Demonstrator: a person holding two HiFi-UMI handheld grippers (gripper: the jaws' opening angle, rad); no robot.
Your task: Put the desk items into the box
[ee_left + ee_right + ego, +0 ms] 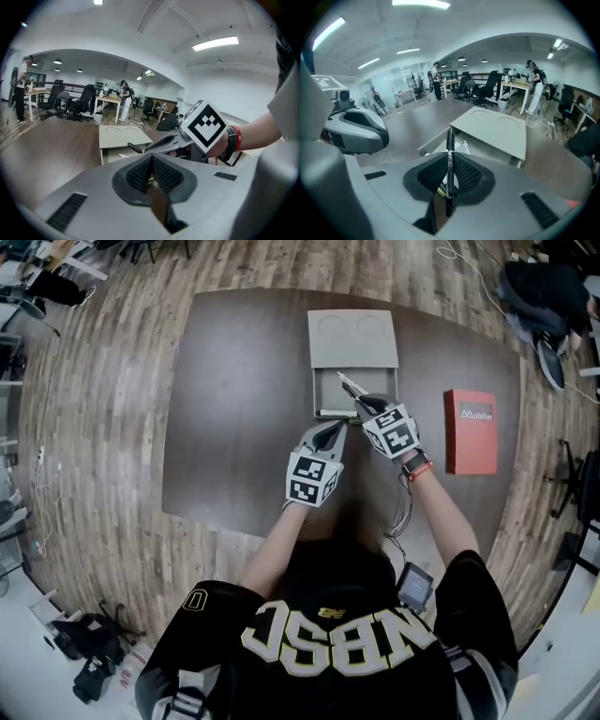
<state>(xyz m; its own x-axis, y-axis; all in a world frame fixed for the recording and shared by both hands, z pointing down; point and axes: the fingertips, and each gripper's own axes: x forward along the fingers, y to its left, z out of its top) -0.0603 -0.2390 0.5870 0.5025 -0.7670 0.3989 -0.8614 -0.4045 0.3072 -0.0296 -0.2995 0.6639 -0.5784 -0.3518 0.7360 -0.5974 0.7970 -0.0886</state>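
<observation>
A grey box (pixel 354 381) lies on the dark table, its lid (pixel 352 337) slid back so the near half is uncovered. My right gripper (pixel 359 403) hangs over that open half, shut on a black marker pen (pixel 350 386) whose tip points toward the lid. In the right gripper view the marker (pixel 449 154) stands upright between the pads, with the box (pixel 497 131) just ahead and a small white item (pixel 465 146) inside it. My left gripper (pixel 331 434) sits just short of the box's near edge. Its jaws (pixel 152 161) are shut with nothing between them.
A red flat box (pixel 470 430) lies on the table to the right. Office chairs, desks and standing people are in the background past the table. A person's bag and shoes are on the wooden floor at the far right.
</observation>
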